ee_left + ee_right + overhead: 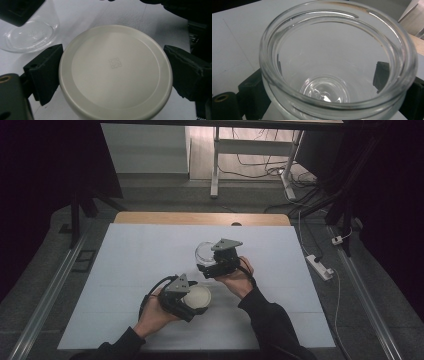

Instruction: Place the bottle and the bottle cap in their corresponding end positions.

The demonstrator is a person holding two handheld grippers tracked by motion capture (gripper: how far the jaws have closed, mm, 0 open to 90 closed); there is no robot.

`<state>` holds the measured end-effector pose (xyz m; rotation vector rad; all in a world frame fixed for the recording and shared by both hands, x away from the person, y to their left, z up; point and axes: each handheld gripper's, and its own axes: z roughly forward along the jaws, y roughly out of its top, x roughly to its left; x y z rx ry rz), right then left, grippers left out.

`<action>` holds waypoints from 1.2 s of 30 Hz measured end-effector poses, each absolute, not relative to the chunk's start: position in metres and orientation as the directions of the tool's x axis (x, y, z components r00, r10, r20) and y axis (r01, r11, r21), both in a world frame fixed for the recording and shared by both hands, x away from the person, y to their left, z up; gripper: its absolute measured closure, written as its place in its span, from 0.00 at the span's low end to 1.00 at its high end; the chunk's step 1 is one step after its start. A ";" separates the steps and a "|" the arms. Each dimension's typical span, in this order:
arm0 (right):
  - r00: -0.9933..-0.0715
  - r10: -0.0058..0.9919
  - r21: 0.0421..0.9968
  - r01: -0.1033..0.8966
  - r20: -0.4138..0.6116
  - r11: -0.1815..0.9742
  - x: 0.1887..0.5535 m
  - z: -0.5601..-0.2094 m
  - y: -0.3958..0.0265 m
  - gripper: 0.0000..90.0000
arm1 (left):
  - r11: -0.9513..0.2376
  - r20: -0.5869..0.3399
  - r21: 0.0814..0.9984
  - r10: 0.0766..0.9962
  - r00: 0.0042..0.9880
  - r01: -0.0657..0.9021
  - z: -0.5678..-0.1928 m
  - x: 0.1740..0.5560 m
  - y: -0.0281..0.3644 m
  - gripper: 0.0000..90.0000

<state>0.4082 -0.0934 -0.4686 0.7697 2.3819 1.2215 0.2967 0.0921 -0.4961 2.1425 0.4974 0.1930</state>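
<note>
Left gripper (192,306), near centre of the white surface (130,265): fingers (46,72) closed on the rim of a round cream plastic lid (115,72). Right gripper (206,262), just beyond and to the right: fingers (252,97) clamp a clear empty glass jar (337,60) on both sides, its mouth tilted toward the camera.

Round cream lid (115,72) beside empty clear glass jar (337,62).

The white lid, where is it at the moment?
The white lid sits between the left gripper jaws, low and left of centre in the high view, near the glass jar held by the right gripper.
</note>
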 end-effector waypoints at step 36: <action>-0.769 0.634 0.809 0.325 -0.075 0.490 0.444 -0.491 -0.080 0.07 | -0.546 -0.055 0.761 0.483 0.874 0.350 -0.539 0.331 0.070 0.09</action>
